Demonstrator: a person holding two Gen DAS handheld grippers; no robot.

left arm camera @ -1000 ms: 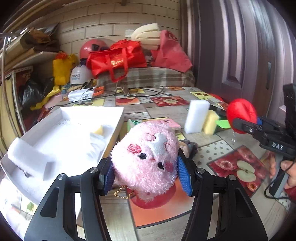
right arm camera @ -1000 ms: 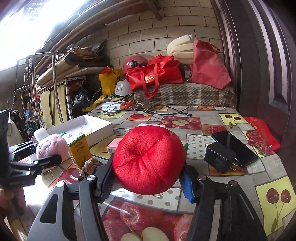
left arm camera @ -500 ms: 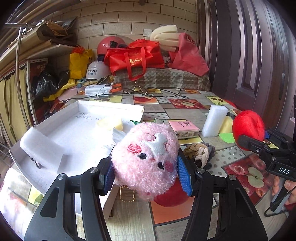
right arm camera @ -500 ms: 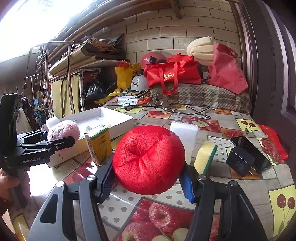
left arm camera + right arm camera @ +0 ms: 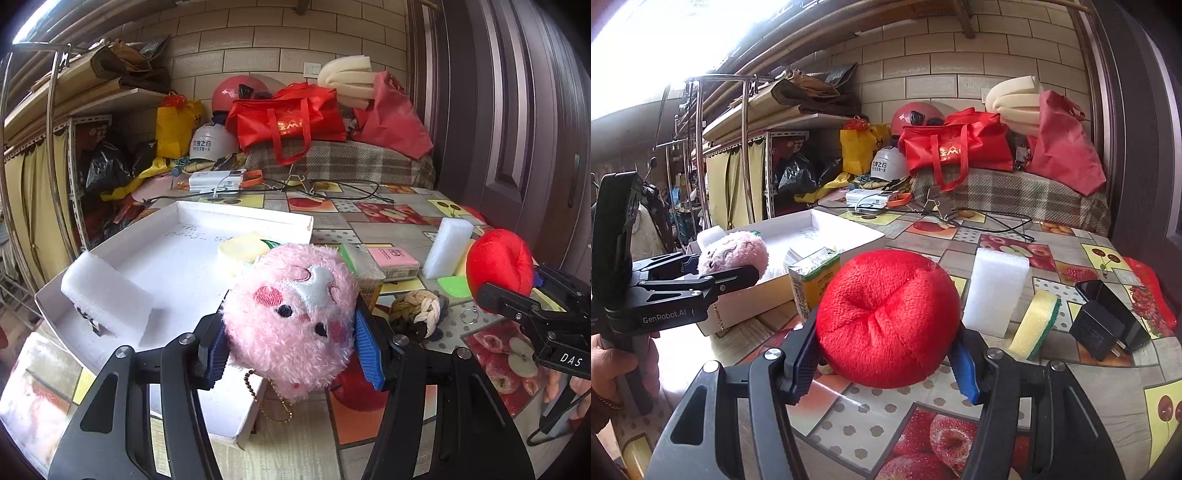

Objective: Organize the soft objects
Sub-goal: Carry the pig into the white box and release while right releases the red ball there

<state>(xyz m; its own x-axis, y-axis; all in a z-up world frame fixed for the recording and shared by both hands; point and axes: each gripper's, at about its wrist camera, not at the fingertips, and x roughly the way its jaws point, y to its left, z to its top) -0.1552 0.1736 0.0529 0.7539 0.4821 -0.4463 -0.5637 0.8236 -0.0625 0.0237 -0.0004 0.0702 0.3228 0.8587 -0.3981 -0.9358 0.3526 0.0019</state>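
My left gripper [image 5: 291,347] clamps a fluffy pink plush [image 5: 291,314] with an embroidered face at the frame's lower centre, over the near corner of the white tray [image 5: 243,216]. The tray's left half holds a white foam block [image 5: 105,295]; bare floor lies beyond it. My right gripper [image 5: 886,354] squeezes a round red plush [image 5: 886,317], dimpled at its middle, above the fruit-print tablecloth [image 5: 1067,384], clear spotted cloth below it. A drink carton [image 5: 812,280] stands just left.
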